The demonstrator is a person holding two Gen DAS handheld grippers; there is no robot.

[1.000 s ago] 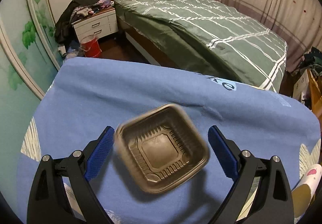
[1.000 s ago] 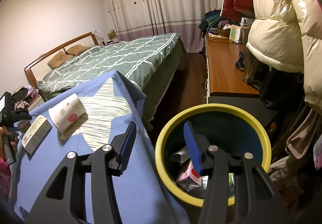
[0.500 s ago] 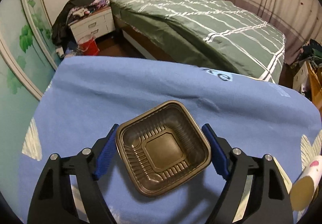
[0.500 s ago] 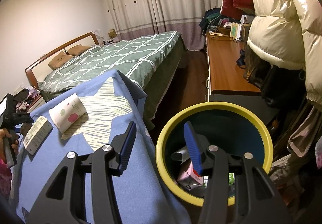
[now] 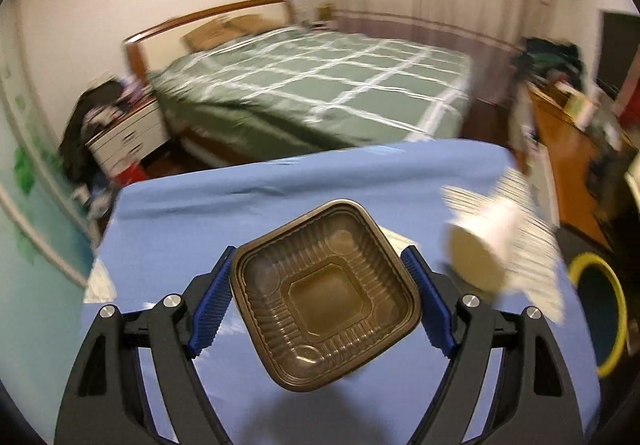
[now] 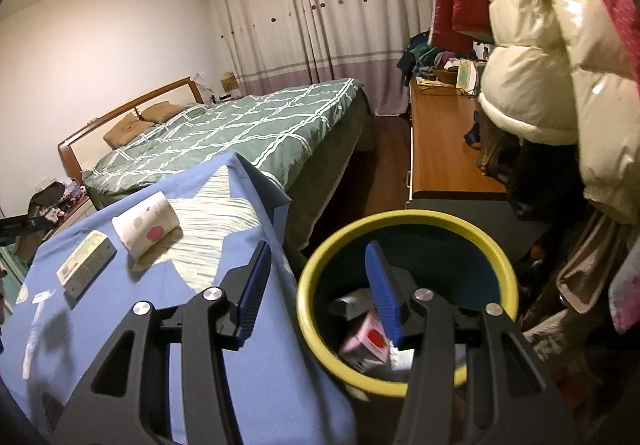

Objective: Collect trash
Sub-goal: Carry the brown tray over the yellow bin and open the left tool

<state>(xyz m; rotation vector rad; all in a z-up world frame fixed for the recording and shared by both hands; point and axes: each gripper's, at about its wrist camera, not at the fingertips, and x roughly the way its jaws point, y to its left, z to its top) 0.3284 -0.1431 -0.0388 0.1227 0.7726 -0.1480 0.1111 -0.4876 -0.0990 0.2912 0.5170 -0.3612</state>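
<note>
My left gripper (image 5: 320, 301) is shut on a brown plastic food tray (image 5: 324, 293), its blue pads against two opposite sides, and holds it above the blue tablecloth (image 5: 224, 213). A white paper cup (image 5: 484, 249) lies on its side to the right; it also shows in the right wrist view (image 6: 146, 225), next to a small flat box (image 6: 86, 261). My right gripper (image 6: 316, 289) is open and empty, over the rim of a yellow-rimmed trash bin (image 6: 404, 221) that holds some packaging (image 6: 368, 341). The bin shows at the right edge of the left wrist view (image 5: 600, 313).
A bed with a green checked cover (image 6: 240, 129) stands behind the table. A wooden dresser (image 6: 444, 149) with clutter runs along the right wall. Puffy coats (image 6: 540, 45) hang above the bin. A white nightstand (image 5: 128, 133) stands left of the bed.
My left gripper closed on the tray, lifted it off the cloth and swung right, so the cup and bin came into its view. My right gripper stayed open over the bin.
</note>
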